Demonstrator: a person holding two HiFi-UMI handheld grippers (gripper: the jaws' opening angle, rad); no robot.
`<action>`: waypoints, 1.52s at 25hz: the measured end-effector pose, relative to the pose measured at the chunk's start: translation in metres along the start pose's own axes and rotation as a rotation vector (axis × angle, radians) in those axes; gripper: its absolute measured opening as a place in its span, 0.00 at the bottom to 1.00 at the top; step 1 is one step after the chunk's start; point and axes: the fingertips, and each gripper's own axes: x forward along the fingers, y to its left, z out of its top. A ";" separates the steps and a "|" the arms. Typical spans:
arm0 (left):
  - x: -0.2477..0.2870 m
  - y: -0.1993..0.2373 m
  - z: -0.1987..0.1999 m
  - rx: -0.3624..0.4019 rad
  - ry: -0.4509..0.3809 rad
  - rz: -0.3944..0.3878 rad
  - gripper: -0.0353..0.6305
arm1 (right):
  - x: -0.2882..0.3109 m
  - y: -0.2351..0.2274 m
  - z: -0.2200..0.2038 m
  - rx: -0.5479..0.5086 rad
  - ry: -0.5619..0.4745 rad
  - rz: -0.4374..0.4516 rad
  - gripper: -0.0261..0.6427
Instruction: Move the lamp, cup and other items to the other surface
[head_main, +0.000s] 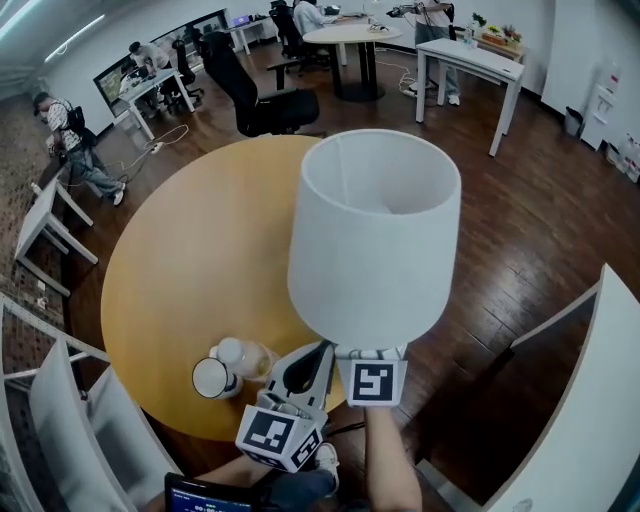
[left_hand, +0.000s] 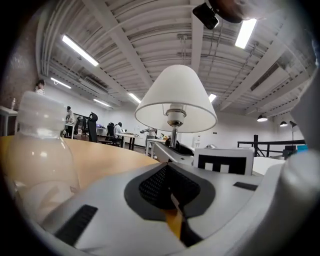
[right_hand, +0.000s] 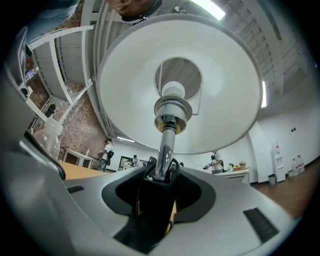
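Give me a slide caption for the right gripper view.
Right tongs clamped on the metal stem of the lamp, under its white shade.

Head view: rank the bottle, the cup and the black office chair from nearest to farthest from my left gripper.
1. The bottle: just left of the left gripper, on the table.
2. The cup: farther left, beside the bottle.
3. The black office chair: beyond the table's far edge.

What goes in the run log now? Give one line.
right gripper: shut on lamp, upright | left gripper: shut, empty | bottle, cup: on table
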 end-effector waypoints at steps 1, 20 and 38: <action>-0.001 0.003 -0.002 -0.007 0.003 0.008 0.06 | 0.003 0.004 -0.003 0.003 0.002 0.012 0.26; -0.010 0.007 -0.004 0.002 0.014 0.035 0.06 | -0.011 0.020 -0.008 -0.028 0.028 0.074 0.32; -0.028 -0.008 -0.002 0.022 0.040 0.063 0.06 | -0.045 0.005 -0.018 0.029 0.117 0.039 0.46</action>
